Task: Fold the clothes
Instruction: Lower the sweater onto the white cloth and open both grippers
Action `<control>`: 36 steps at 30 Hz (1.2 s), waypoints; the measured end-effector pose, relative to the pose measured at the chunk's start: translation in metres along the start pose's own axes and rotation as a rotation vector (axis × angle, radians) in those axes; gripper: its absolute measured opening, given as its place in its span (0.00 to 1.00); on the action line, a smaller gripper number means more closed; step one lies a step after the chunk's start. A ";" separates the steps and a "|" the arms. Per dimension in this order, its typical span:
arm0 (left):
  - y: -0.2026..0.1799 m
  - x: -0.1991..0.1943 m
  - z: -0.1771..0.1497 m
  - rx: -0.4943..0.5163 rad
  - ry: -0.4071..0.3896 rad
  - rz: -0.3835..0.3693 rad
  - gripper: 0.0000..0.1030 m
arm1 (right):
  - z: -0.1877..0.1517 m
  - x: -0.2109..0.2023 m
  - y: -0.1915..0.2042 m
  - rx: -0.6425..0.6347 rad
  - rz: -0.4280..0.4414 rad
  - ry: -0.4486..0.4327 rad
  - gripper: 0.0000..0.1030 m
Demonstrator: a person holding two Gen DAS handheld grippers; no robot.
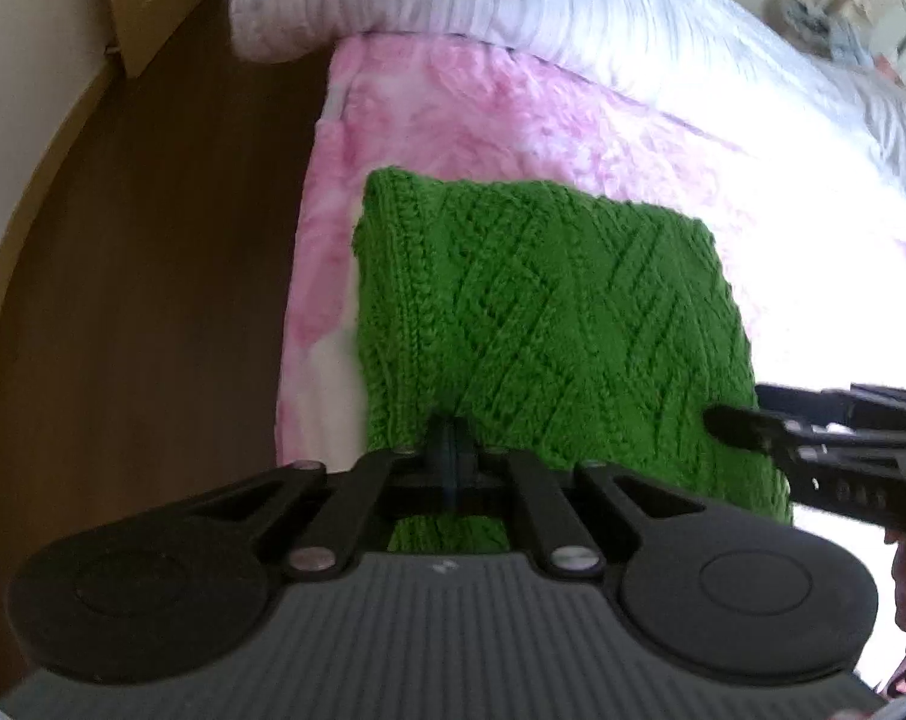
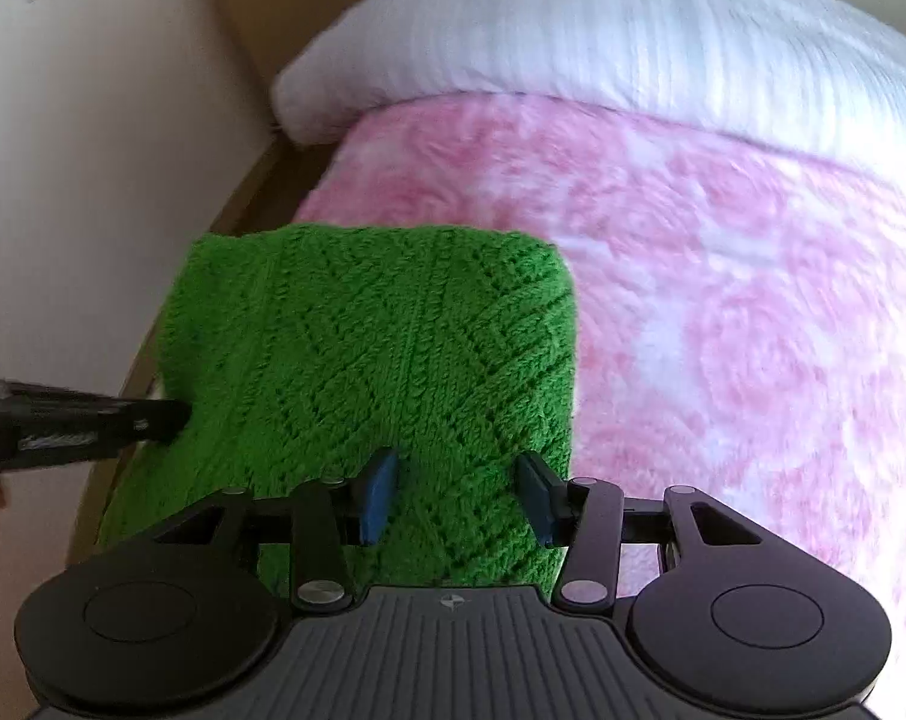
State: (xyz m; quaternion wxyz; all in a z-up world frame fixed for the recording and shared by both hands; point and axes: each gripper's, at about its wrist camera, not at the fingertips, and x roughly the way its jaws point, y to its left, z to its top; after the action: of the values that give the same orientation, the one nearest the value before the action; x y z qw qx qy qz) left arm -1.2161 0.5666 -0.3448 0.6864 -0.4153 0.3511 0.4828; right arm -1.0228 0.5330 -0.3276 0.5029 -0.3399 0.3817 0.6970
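Left gripper clamps green knit garment near edge; right gripper spread over it on bed.

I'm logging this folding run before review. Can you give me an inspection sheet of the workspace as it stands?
Surface: bed covered by a pink and white fluffy blanket; it looks flat where visible.
Job's things: green knitted garment, already folded into a compact rectangle near the bed's edge.
Clutter: nothing seen on the blanket near the garment.
Grippers: left gripper shut on the garment's near edge; right gripper open, its blue pads apart over the garment's near edge.
Cables: nothing seen.
Surroundings: white ribbed duvet bunched at the far end; dark wooden floor beside the bed; pale wall; blurred items in the far corner, too unclear to name.
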 end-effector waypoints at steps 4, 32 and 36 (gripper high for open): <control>-0.005 -0.022 0.018 -0.004 -0.069 -0.038 0.01 | 0.008 -0.027 -0.017 0.092 0.025 -0.036 0.46; -0.046 -0.082 -0.038 -0.252 -0.010 0.173 0.38 | -0.028 -0.053 -0.044 0.020 0.130 0.194 0.42; -0.077 -0.092 -0.058 -0.260 0.021 0.278 0.40 | -0.040 -0.077 -0.045 -0.003 0.133 0.202 0.43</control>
State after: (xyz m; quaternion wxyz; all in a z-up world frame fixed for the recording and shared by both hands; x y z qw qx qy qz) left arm -1.1733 0.4654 -0.2690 0.5501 -0.4531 0.3467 0.6098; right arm -0.9559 0.4727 -0.2894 0.4140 -0.3830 0.4510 0.6918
